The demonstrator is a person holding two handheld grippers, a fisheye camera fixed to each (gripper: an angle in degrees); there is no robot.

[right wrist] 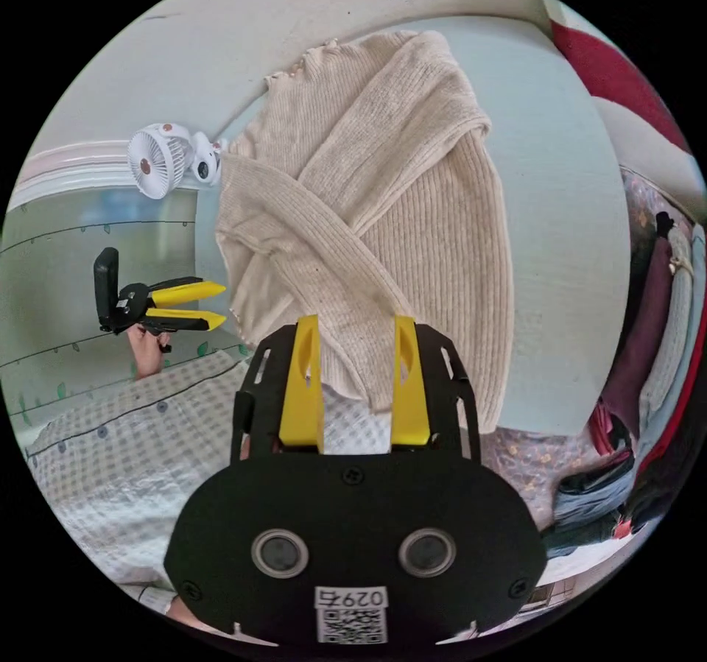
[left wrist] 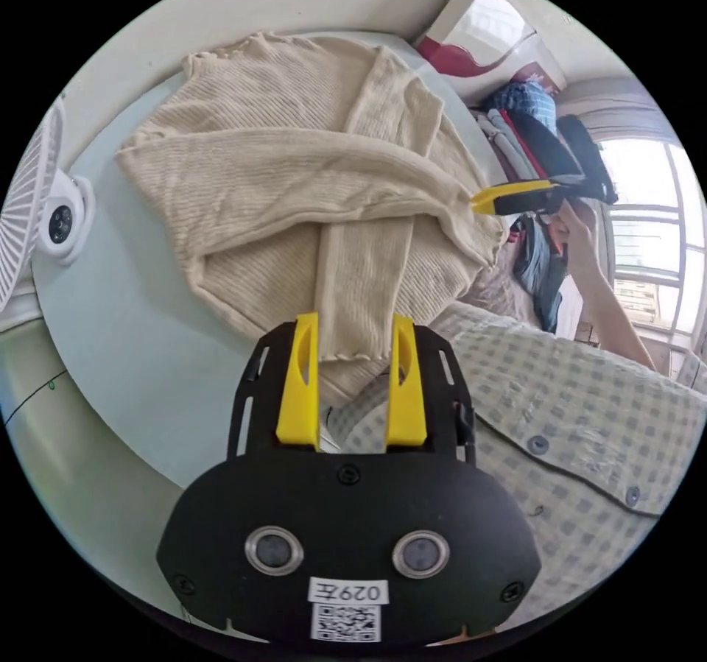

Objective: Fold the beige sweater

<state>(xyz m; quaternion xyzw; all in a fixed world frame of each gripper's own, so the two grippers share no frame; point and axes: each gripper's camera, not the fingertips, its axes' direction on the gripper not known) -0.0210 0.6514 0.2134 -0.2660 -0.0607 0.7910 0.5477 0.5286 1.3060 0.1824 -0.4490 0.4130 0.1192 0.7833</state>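
The beige ribbed sweater (left wrist: 294, 176) lies flat on a pale blue table (left wrist: 125, 338), with both sleeves folded in and crossed over its body. My left gripper (left wrist: 356, 323) hovers above the near hem, jaws open and empty; one sleeve cuff (left wrist: 353, 338) shows beyond the gap. In the right gripper view the sweater (right wrist: 398, 198) lies the same way, and my right gripper (right wrist: 356, 322) is open over the crossed sleeve's end. The left gripper (right wrist: 210, 305) hangs open off the sweater's left side there. The right gripper (left wrist: 490, 199) sits by the sweater's right edge in a hand (left wrist: 582, 227).
A small white fan (right wrist: 158, 160) stands at the table's far-left corner. Piled clothes (right wrist: 663, 338) lie to the right of the table, also seen as piled clothes (left wrist: 530, 139) near a bright window (left wrist: 648, 249). The person's checked shirt (left wrist: 589, 426) is close below the grippers.
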